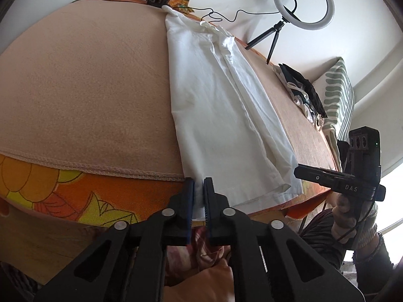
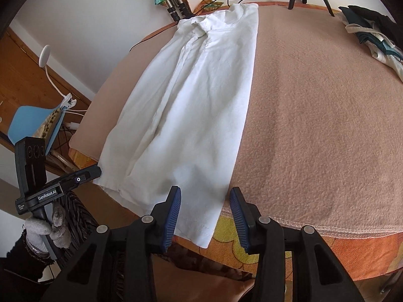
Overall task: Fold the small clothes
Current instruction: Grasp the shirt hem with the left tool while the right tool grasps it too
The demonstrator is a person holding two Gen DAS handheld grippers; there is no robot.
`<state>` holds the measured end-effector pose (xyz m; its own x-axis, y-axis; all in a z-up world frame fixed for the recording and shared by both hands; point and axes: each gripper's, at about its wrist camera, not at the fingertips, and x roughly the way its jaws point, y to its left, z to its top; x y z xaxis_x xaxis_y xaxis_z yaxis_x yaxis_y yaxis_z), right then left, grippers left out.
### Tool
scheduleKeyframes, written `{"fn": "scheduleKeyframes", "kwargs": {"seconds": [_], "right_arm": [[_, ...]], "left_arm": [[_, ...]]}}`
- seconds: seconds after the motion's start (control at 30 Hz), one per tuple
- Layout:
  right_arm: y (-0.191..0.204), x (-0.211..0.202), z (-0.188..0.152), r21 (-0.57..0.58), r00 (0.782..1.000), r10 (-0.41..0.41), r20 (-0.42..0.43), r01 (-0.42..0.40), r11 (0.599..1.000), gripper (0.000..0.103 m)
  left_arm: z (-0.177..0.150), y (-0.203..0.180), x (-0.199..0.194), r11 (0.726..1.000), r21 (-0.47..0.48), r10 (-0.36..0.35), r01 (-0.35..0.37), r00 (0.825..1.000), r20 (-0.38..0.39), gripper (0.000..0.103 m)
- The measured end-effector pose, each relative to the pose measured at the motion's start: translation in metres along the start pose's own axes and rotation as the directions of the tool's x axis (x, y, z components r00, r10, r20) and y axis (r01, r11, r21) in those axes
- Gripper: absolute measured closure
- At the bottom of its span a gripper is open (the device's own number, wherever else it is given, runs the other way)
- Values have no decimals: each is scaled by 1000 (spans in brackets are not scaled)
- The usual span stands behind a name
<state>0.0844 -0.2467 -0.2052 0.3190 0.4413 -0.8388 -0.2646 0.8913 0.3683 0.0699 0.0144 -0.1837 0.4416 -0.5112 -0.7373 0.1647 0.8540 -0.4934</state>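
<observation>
Tan blanket [image 1: 88, 88] over a flowered tablecloth [image 1: 75, 196], ring light [image 1: 303, 1] at the far edge. Had the near left hem corner of the white shirt [image 1: 221, 115] pinched in the left gripper [image 1: 199, 183], pads closed on the cloth just past the table edge. Had the right gripper [image 2: 206, 192] spread wide, straddling the near right hem corner, apparently without touching it. Found the shirt lying lengthwise as a narrow strip, sides folded in, collar at the far edge, hem overhanging the near edge. Judged the step in hand as taking both hem corners to fold hem toward collar. Called for closing the right pads on every layer at that corner, level with the left grip, then lifting both together, taut and even, to land the hem square by the collar. Noted a pile of other clothes [image 2: 372, 30] off to the right, well apart.
</observation>
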Motion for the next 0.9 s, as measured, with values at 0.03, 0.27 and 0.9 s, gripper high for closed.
{"fn": "scheduleKeyframes", "kwargs": {"seconds": [0.03,0.27,0.9], "right_arm": [[2,1,0,-2,1000,8,-7,-8,1000,74],[10,-1,3,-46,1000,-19,-12,19,999,102],[0,-20,-1,-38,996,-62,58,64,997,66]], "left_arm": [[0,0,-1,1000,0,-4,4,1000,6,99],[-2,7,-27,1000,2,-1,1,997,78,100],[-2,-64,0,984,104,-150,147,988,26,53]]}}
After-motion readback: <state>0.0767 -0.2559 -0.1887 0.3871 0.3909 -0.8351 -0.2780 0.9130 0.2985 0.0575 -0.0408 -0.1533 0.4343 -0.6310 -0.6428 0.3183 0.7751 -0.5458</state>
